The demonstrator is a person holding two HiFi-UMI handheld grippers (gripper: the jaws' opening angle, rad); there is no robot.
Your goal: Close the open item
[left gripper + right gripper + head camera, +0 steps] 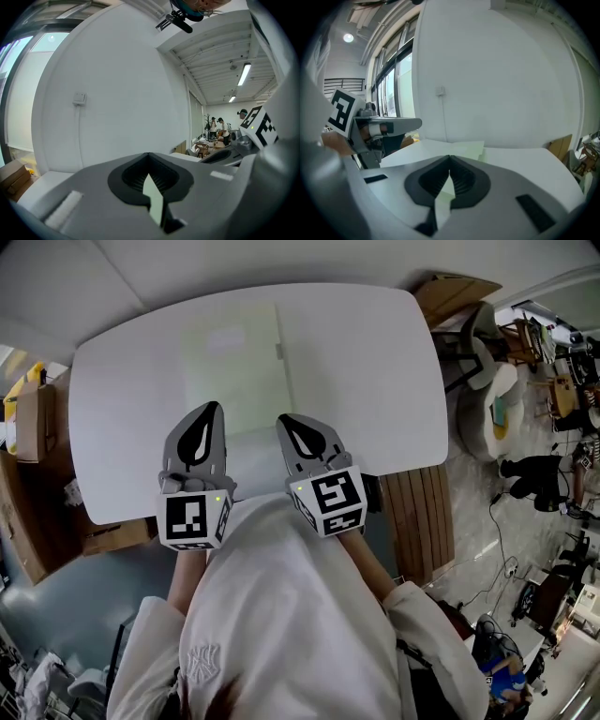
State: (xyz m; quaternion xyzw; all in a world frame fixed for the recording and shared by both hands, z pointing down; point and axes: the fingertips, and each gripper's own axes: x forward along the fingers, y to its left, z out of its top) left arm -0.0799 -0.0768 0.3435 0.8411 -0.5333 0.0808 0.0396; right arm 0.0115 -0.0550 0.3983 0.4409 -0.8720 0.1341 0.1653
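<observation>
A white table (112,409) with rounded corners fills the middle of this bright office, set against a plain white wall (117,93). Cardboard boxes (33,418) stand off its left end.

Over the near edge, the left gripper (212,409) has its jaws pressed together with nothing between them, and it points almost level at the wall rather than down at the table. Just ahead of it, well in from the edges, lies the pale green item (230,371), thin and flat like a folder or booklet. I cannot tell from here whether a cover is folded out. Its long axis runs away from the person toward the far edge, and a straight line with a small grey tab (279,351) marks its right side, probably the fold. The right gripper (283,420) hovers near the item's near right corner, its jaws also together and empty, tipped slightly down toward it. A wooden bench (422,521) sits at the table's right.

The risk I see is that tips brought together cannot get under so thin a sheet. Pushing at an edge would likely slide the whole item across the smooth top, or crease it, instead of turning it over the fold. Pale green on white also makes the edge easy to misjudge.
</observation>
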